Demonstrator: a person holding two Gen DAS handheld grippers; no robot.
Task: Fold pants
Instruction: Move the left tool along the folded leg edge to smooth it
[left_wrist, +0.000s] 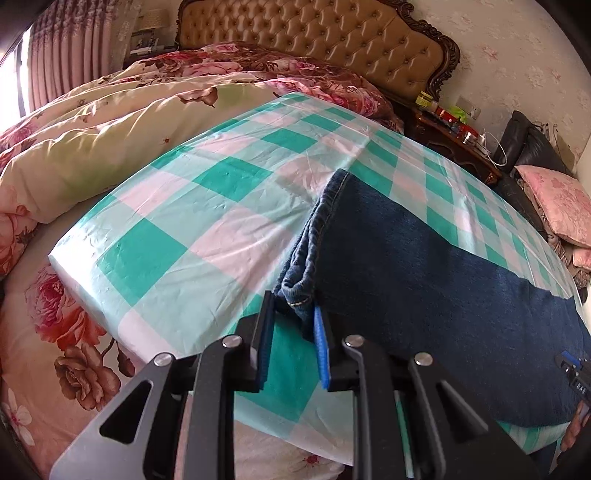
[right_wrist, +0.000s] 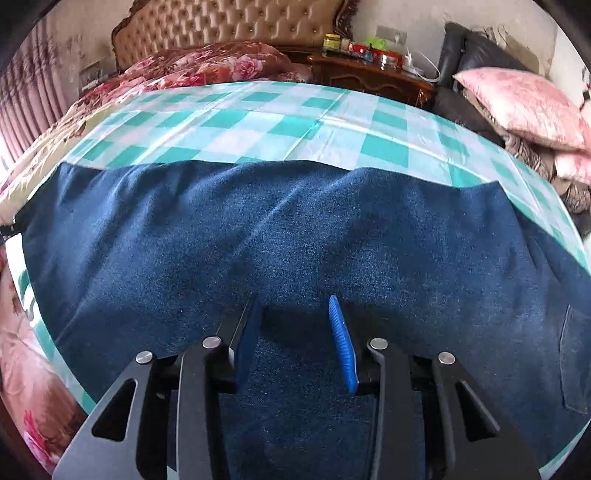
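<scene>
I am clamping the left tool (left_wrist: 293, 314) on the pants (left_wrist: 424, 266) hem; right tool (right_wrist: 295, 325), unclenched, is needing a matching edge bite.

pants (left_wrist: 424, 258): 1 | checked sheet (left_wrist: 192, 229): 1 | pink cushions (right_wrist: 524, 103): 2 | headboard (left_wrist: 314, 40): 1

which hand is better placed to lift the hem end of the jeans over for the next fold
Left, probably: its tongs already have the jeans hem between them, while the right tongs stand open over mid-fabric.
</scene>
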